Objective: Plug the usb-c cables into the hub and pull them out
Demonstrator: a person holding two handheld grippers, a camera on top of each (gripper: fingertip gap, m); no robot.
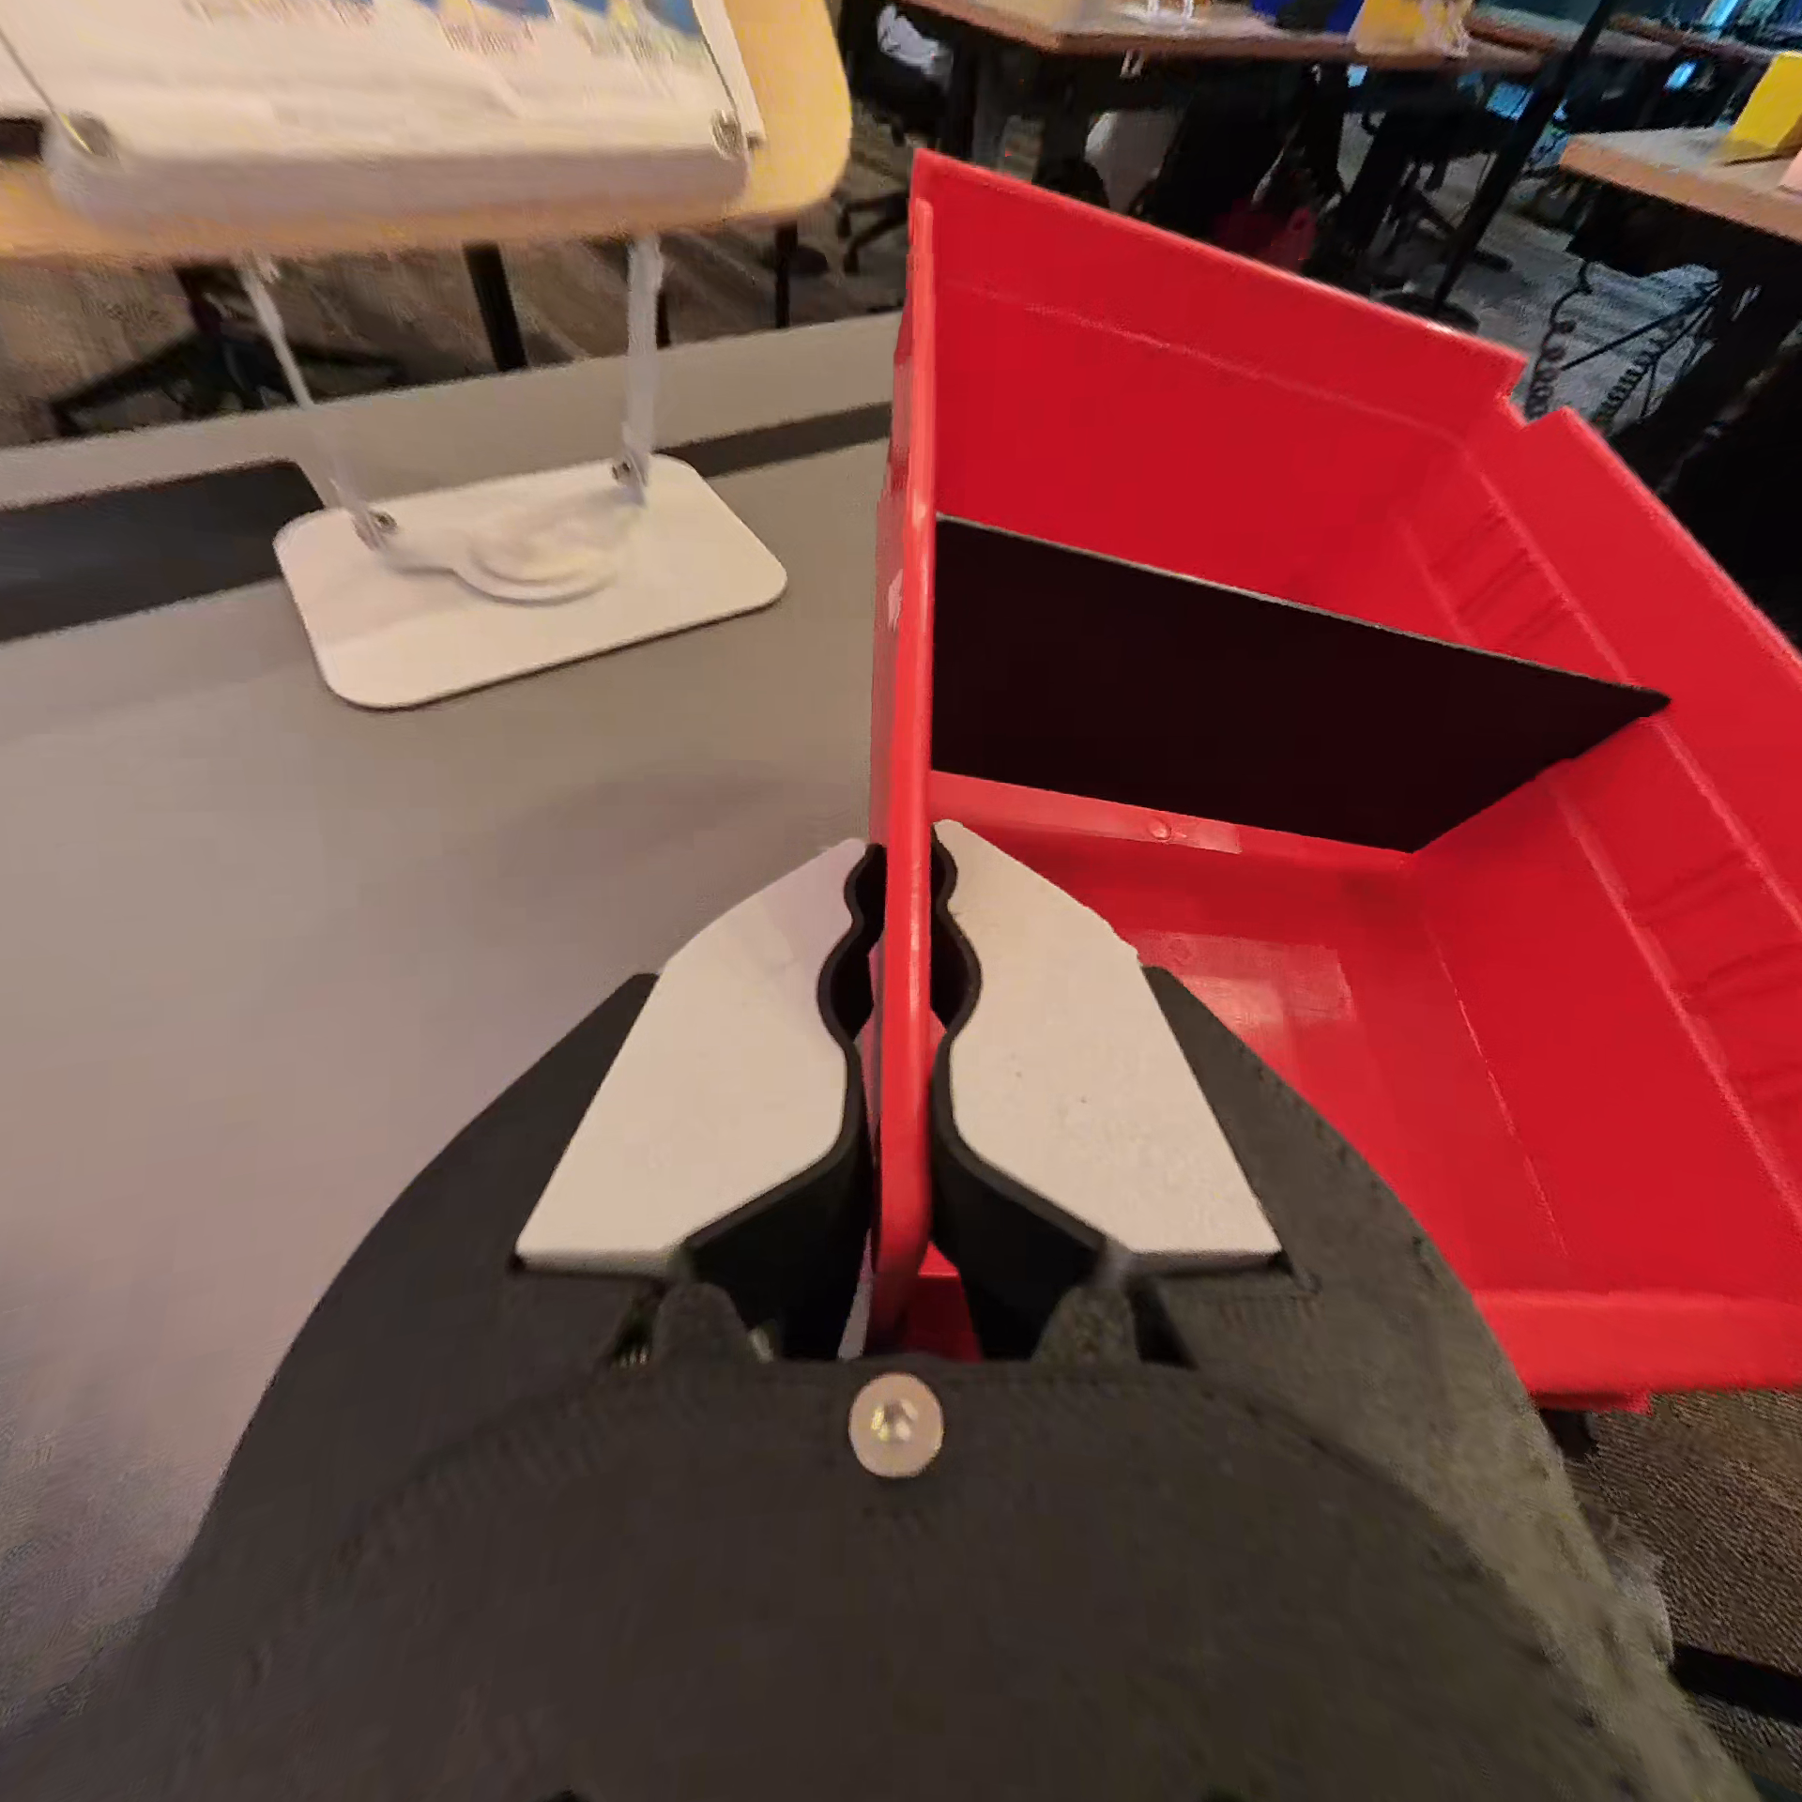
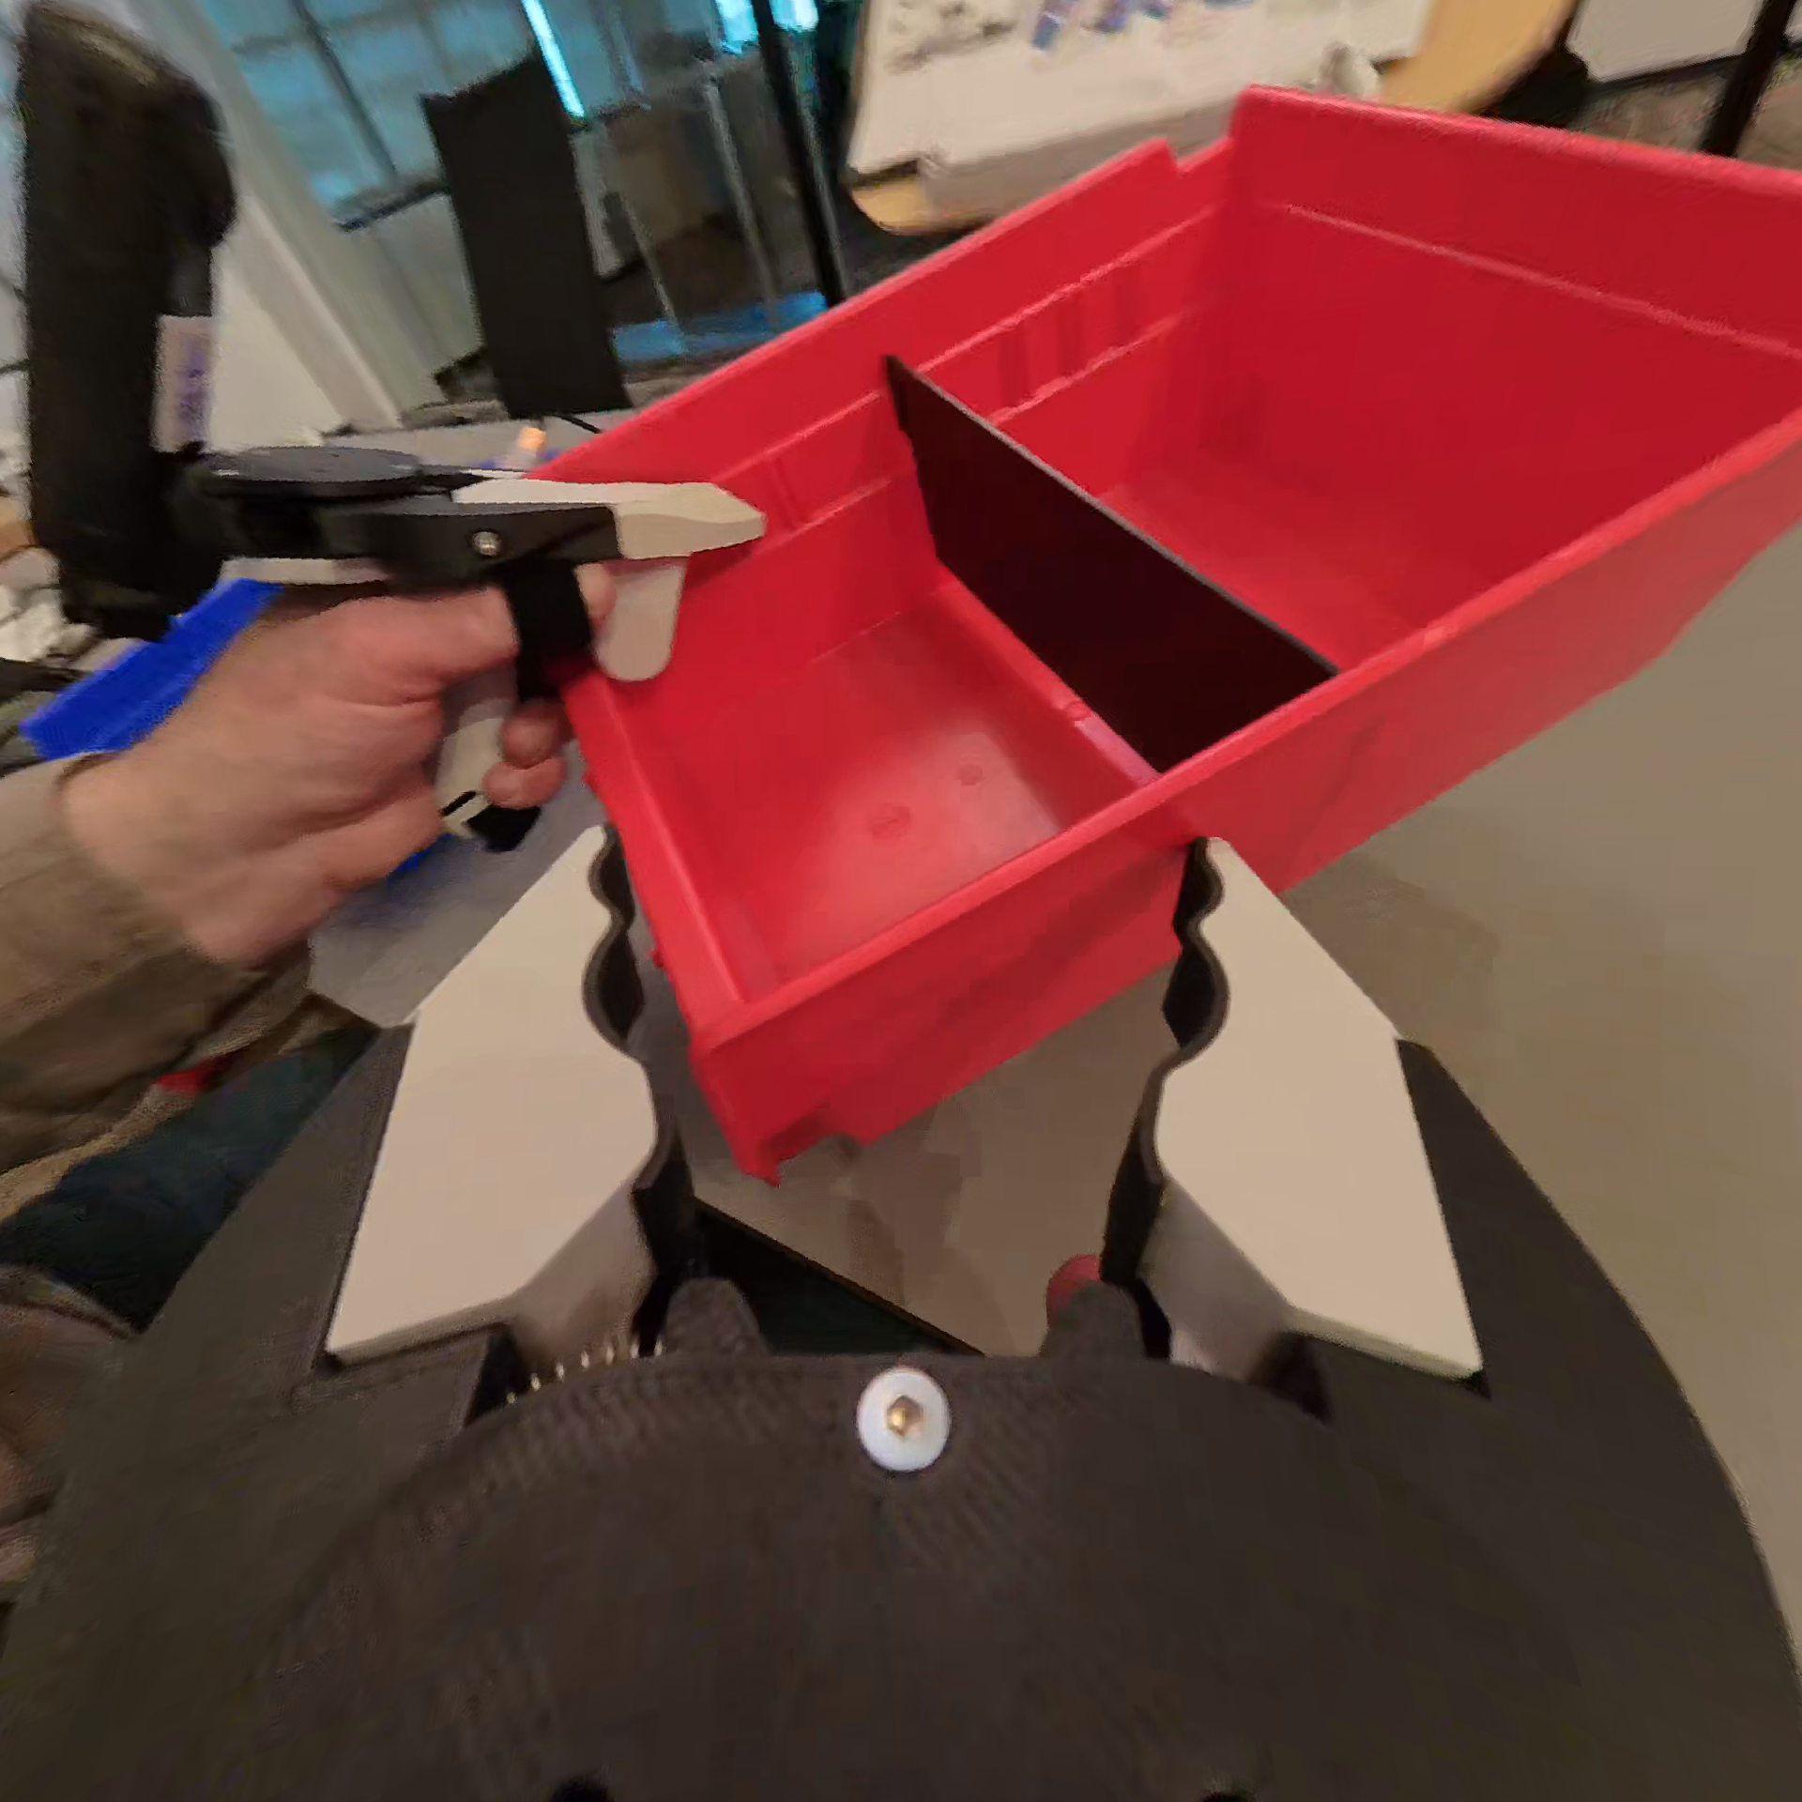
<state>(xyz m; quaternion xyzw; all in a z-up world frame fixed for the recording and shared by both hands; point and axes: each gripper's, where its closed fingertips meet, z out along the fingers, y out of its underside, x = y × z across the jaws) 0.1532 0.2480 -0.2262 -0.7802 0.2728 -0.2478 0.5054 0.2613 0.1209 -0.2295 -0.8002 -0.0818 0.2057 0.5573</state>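
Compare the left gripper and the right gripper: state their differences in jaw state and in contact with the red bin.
The left gripper is shut on the red bin, pinching one side wall; the right gripper is open and holds nothing. The left gripper's fingers straddle a thin wall; the right gripper's wide jaws frame the bin's near end, contact unclear. Both have grey fingers with black wavy pads.

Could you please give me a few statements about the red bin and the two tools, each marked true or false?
1. The left tool is clamped on a wall of the red bin. True.
2. The right tool is shut on the bin. False: its jaws stand wide open, with the bin's corner between them.
3. A black divider splits the bin into two compartments. True.
4. USB-C cables lie in the near compartment. False: both compartments look empty.
5. A white stand sits on the grey table. True.
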